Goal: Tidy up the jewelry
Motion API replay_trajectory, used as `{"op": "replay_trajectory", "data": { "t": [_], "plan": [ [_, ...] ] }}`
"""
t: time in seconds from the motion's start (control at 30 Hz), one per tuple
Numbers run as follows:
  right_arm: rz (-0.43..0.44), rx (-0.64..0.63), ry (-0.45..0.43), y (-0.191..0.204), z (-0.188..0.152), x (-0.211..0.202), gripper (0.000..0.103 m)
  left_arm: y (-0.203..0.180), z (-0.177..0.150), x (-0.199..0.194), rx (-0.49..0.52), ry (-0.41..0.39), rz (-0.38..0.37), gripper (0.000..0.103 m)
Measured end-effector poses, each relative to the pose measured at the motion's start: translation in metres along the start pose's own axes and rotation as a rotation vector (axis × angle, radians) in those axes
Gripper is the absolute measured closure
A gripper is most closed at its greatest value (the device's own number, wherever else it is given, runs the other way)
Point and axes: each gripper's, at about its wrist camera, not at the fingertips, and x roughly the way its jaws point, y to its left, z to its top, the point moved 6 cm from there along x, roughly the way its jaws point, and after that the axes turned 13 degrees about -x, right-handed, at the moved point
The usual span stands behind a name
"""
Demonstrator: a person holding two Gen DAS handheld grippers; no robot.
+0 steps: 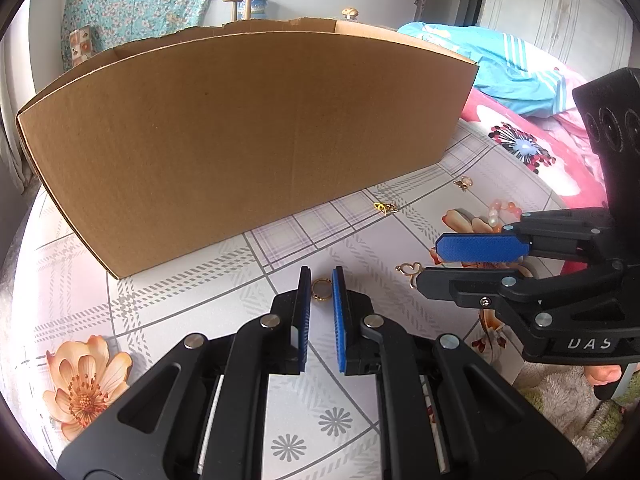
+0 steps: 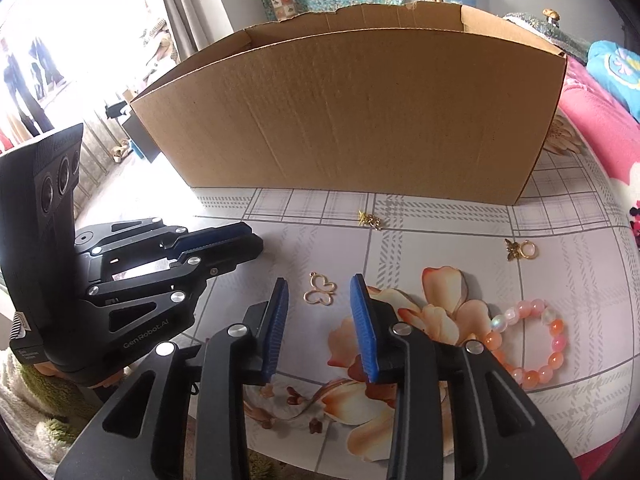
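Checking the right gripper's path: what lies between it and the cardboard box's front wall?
In the right wrist view, a gold butterfly-outline charm lies just ahead of the right gripper; further on, a small gold charm sits near the cardboard box.

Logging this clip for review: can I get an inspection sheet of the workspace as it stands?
Surface: round table under a plaid and floral cloth.
Job's things: gold ring between the left gripper's pads; butterfly charm, two small gold charms and bead bracelet lie loose; open cardboard box behind them.
Clutter: nothing seen.
Grippers: left gripper nearly shut around the ring, contact unclear; right gripper open above the butterfly charm.
Cables: nothing seen.
Surroundings: pink bedding, floral curtain.
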Motion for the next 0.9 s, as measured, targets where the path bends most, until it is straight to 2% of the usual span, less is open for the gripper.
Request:
{"op": "replay_trajectory", "data": {
  "t": [0.13,0.3,0.37,0.43,0.5,0.63,0.67,0.9],
  "plan": [
    [-0.021,-0.048,-0.001,0.004,0.004,0.008,0.071,0.0,0.0,0.0,0.0,0.0,0.0,0.093],
    [-0.087,-0.163,0.008,0.019,0.009,0.013,0.072,0.0,0.0,0.0,0.0,-0.001,0.0,0.093],
    [-0.083,-0.194,0.006,0.023,0.007,0.014,0.08,0.0,0.0,0.0,0.0,-0.001,-0.001,0.093],
    [-0.07,-0.203,0.001,0.025,0.006,0.014,0.084,0.0,0.0,0.0,0.0,0.0,0.0,0.093],
    [-0.06,-0.197,-0.005,0.024,0.007,0.014,0.091,0.001,0.0,0.0,0.0,-0.001,0.0,0.093],
    [-0.039,-0.144,-0.026,0.017,0.008,0.015,0.092,0.001,0.0,0.0,0.001,-0.001,-0.001,0.093],
    [-0.033,-0.133,-0.03,0.015,0.009,0.015,0.098,0.001,0.0,0.0,0.0,0.0,-0.001,0.093],
    [-0.006,-0.107,-0.037,0.007,0.007,0.011,0.098,0.001,0.0,0.0,0.001,0.0,-0.001,0.093]
  ]
}}
